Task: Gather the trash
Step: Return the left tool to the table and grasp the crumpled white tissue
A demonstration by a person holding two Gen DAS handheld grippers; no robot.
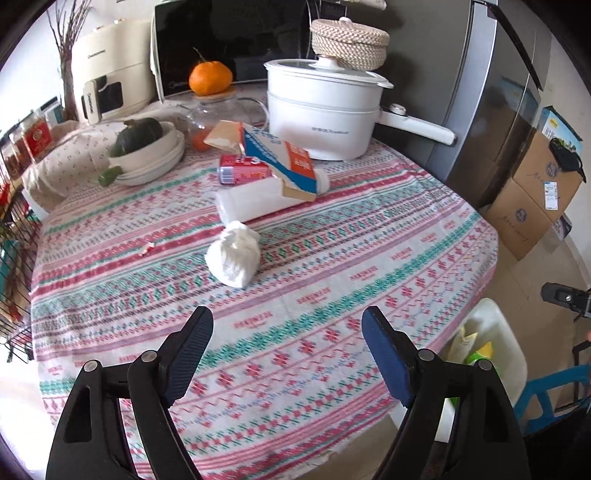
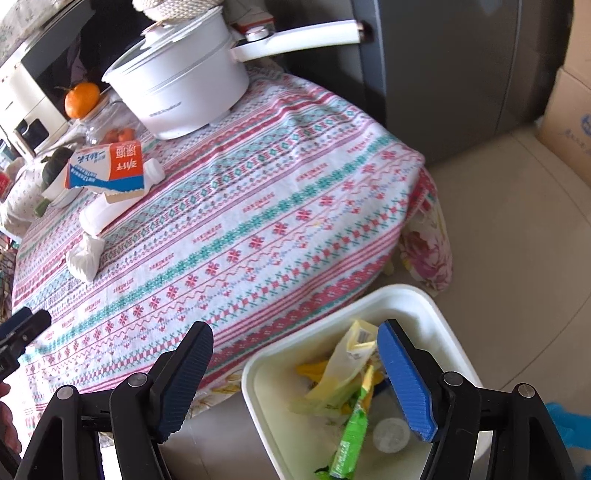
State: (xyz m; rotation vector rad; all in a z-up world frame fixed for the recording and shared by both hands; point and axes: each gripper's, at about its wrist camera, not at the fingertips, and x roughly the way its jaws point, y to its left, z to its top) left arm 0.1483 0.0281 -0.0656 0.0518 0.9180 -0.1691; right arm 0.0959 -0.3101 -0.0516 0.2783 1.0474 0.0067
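On the patterned tablecloth lie a crumpled white tissue wad, a white plastic bottle on its side, a blue-and-orange carton and a red can. My left gripper hangs open above the cloth, short of the tissue, nothing between its fingers. My right gripper is open and empty at the table's edge, its blue right finger over the white trash bin. The bin holds yellow and green wrappers. The tissue wad, bottle and carton also show in the right wrist view.
A white pot with a long handle, a woven lidded basket, a tangerine on a glass jar, stacked bowls with a green squash and a microwave crowd the far side. Cardboard boxes and a grey fridge stand right.
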